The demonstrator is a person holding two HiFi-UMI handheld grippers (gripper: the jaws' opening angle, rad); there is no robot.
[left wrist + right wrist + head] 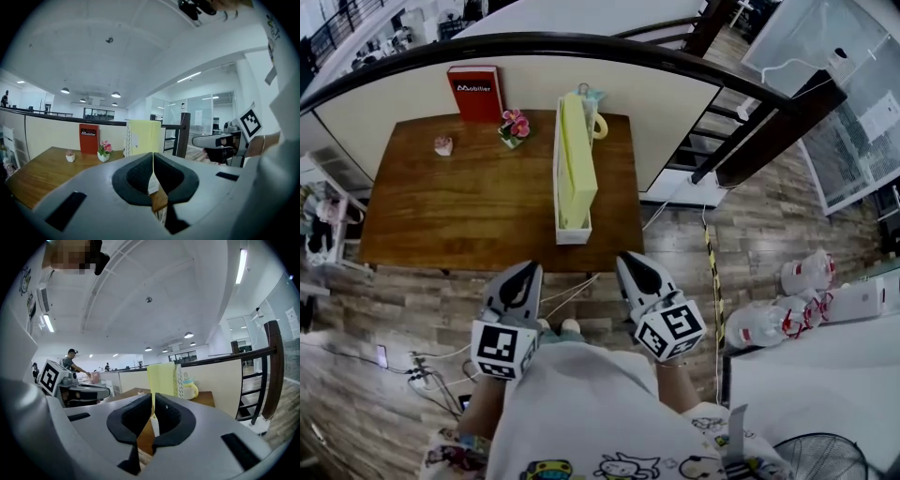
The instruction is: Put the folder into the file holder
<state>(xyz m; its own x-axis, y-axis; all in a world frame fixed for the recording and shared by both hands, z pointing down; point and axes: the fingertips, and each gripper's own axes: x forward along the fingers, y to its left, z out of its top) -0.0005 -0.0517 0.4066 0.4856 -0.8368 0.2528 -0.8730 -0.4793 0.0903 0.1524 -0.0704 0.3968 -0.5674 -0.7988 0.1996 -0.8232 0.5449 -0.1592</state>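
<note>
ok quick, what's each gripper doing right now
Left gripper: jaws closed, holding nothing.
Right gripper: jaws closed, holding nothing.

**Bright indoor light, heavy fisheye**

Even white lighting, and all three views are well exposed. The sources are round ceiling lamps (pixel 65 90) and a long tube light (pixel 242 261); the tube blows out a bit. The table (pixel 469 206) top is evenly lit with soft shadows. Both gripper views have black vignetted corners and lines that bow toward the edges. The left gripper (pixel 153 159) and right gripper (pixel 153 397) bodies look soft close to the lens. In the head view the railing (pixel 534 42) is bent by distortion and the picture is slightly soft overall.
</note>
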